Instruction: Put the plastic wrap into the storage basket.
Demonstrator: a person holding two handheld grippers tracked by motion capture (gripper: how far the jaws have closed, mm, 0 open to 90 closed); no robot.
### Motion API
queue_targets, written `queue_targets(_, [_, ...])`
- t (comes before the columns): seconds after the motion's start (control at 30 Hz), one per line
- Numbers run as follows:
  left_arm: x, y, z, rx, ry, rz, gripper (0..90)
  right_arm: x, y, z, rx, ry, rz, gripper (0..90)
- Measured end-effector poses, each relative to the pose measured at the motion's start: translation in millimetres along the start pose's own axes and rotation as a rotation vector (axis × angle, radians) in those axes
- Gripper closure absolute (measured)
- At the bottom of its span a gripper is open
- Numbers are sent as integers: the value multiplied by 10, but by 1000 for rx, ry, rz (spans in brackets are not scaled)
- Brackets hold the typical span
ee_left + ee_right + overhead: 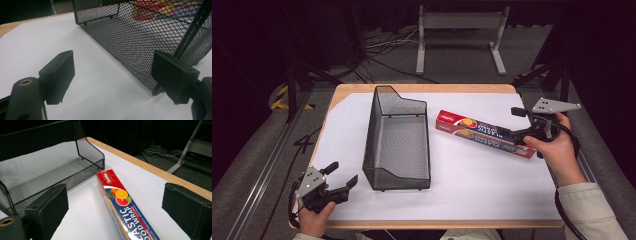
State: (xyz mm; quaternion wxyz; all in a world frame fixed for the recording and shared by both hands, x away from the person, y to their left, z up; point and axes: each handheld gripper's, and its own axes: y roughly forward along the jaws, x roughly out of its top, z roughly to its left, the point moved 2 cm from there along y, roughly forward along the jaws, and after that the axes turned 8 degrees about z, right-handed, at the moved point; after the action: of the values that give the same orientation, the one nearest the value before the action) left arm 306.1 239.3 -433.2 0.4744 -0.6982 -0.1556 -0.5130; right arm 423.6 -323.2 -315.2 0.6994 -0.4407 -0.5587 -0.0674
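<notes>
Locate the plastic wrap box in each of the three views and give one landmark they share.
High view: the plastic wrap box lies right of centre on the white paper, slanting toward the right gripper.
Left gripper view: top right, seen through the mesh.
Right gripper view: centre, running to the bottom edge.
Shared landmark: the black mesh basket beside it.

One black mesh basket [397,145] counted on worktop [422,88]. One plastic wrap box [484,133] counted, red and blue, fruit printed on it. One white sheet [482,185] counted, spread over worktop. Two grippers counted: left gripper [340,176], right gripper [519,124]. Two hands counted, one per gripper. One grey metal stand [459,37] counted on floor beyond worktop.
</notes>
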Motion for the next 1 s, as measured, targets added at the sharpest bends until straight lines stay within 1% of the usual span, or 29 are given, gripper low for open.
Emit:
queue_targets(0.2, [-1,1,3,-2,-6,-2,201,162,109,-126,1,5,25,67])
queue_targets(0.3, [-1,1,4,-2,-7,-3,201,200,144,-158,0,4,38,71])
queue_targets(0.37, [-3,3,7,-4,-7,0,201,242,183,-197,10,-15,38,98])
queue_targets(0.4, [-5,7,6,-6,-8,1,201,275,218,-226,25,-22,41,129])
queue_targets(0.43, [-5,7,6,-6,-8,1,201,286,231,-236,28,-32,43,151])
queue_targets(0.47, [-5,9,7,-5,-6,1,201,300,249,-248,31,-42,50,159])
queue_targets(0.53, [-6,8,8,-7,-7,2,201,313,268,-255,32,-43,57,167])
queue_targets(0.57, [-7,7,11,-6,-7,3,201,329,291,-263,32,-47,68,181])
queue_targets(0.6, [-8,8,12,-8,-7,3,201,346,329,-270,31,-51,94,180])
queue_targets(0.63, [-8,10,14,-7,-7,3,201,346,329,-270,31,-51,94,180])
queue_targets(0.67, [-9,12,15,-10,-5,5,201,354,355,-271,31,-54,107,181])
queue_targets(0.7, [-9,16,14,-12,-5,7,199,361,420,-276,34,-63,144,206])
queue_targets(0.73, [-10,21,12,-14,-5,9,199,361,420,-276,34,-63,144,206])
queue_targets(0.77, [-12,26,9,-17,-1,12,200,356,490,-292,32,-71,177,204])
queue_targets(0.83, [-11,27,8,-18,0,12,199,349,553,-307,24,-85,212,204])
queue_targets(0.9, [-10,28,9,-20,-1,12,199,341,628,-317,26,-97,251,202])
queue_targets(0.97, [-17,27,12,-19,1,16,199,336,670,-318,31,-97,276,193])
queue_targets(1.0, [-17,27,12,-19,1,16,199,336,670,-318,31,-97,276,193])
